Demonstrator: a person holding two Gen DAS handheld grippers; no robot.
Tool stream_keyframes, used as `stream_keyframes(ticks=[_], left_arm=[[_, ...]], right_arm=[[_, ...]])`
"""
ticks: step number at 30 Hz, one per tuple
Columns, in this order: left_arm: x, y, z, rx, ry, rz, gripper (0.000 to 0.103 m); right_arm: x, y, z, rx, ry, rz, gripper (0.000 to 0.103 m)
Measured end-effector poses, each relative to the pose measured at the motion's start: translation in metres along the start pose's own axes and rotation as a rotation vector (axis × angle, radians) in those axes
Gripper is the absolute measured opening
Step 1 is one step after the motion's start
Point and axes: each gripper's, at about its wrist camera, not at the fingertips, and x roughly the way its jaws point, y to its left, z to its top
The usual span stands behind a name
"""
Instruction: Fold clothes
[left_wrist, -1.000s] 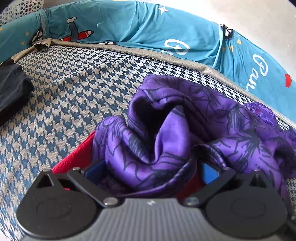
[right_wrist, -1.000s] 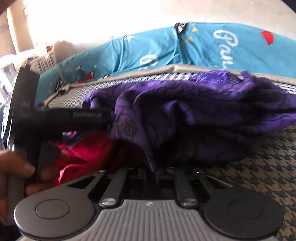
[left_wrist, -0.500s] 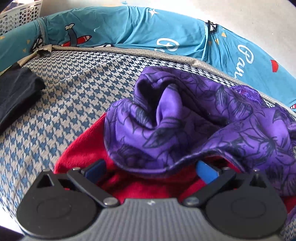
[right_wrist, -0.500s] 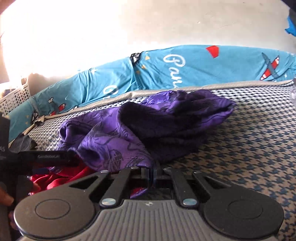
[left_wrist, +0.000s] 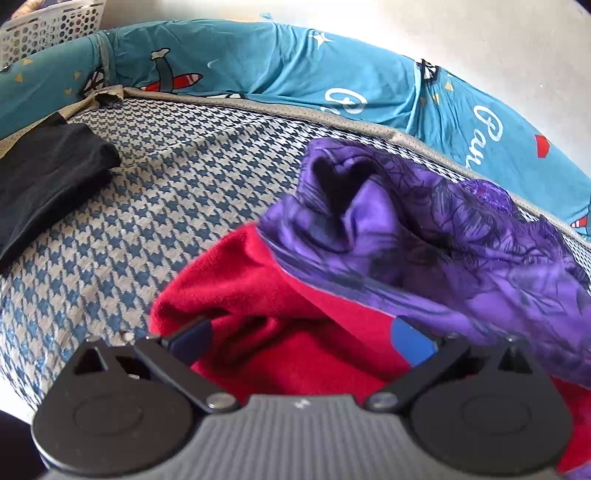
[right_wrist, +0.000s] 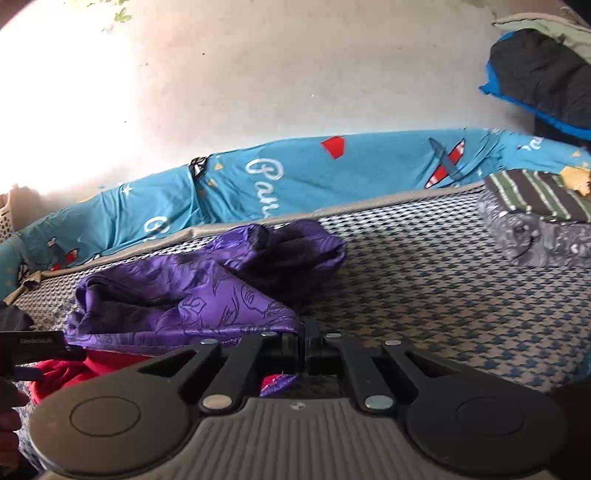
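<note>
Two garments are now coming apart on the bed: the purple printed garment (right_wrist: 192, 295), which a second ago lay bunched over the left gripper (left_wrist: 301, 341) and hid nearly all the red, has been drawn off toward the right, and a broad stretch of the red fleece garment (left_wrist: 258, 295) is uncovered. To my eye that means the purple piece is being singled out for spreading flat, with no fold made yet. It lies crumpled on the houndstooth mattress (right_wrist: 424, 288), one hem lifted. The right gripper (right_wrist: 304, 347) is clamped on that hem, its jaws fully together, a scrap of purple poking out beneath them. It has swung up from a steep downward tilt and now points only shallowly down across the bed. The left gripper angles steeply down over the red fleece, jaws spread wide, gripping nothing.
</note>
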Motion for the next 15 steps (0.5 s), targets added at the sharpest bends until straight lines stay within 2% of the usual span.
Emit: stream_keyframes(ticks=[4, 7, 9, 12, 15], left_arm=[[0.0, 0.012, 0.002, -0.051, -0.001, 0.04, 0.103], [0.001, 0.022, 0.002, -0.089, 0.009, 0.061, 0.103], [0.002, 0.028, 0.001, -0.112, 0.017, 0.057, 0.103], [-0.001, 0.035, 0.001, -0.128, 0.01, 0.071, 0.103], [-0.004, 0.041, 0.002, -0.14, -0.005, 0.078, 0.103]], right_arm=[[-0.016, -0.02, 0.006, 0.063, -0.024, -0.106, 0.004], [-0.009, -0.032, 0.008, 0.112, 0.056, -0.177, 0.007], [-0.009, -0.033, 0.006, 0.128, 0.062, -0.177, 0.027], [-0.016, -0.024, 0.007, 0.07, 0.038, -0.192, 0.044], [-0.022, -0.016, 0.007, 0.018, 0.039, -0.227, 0.056]])
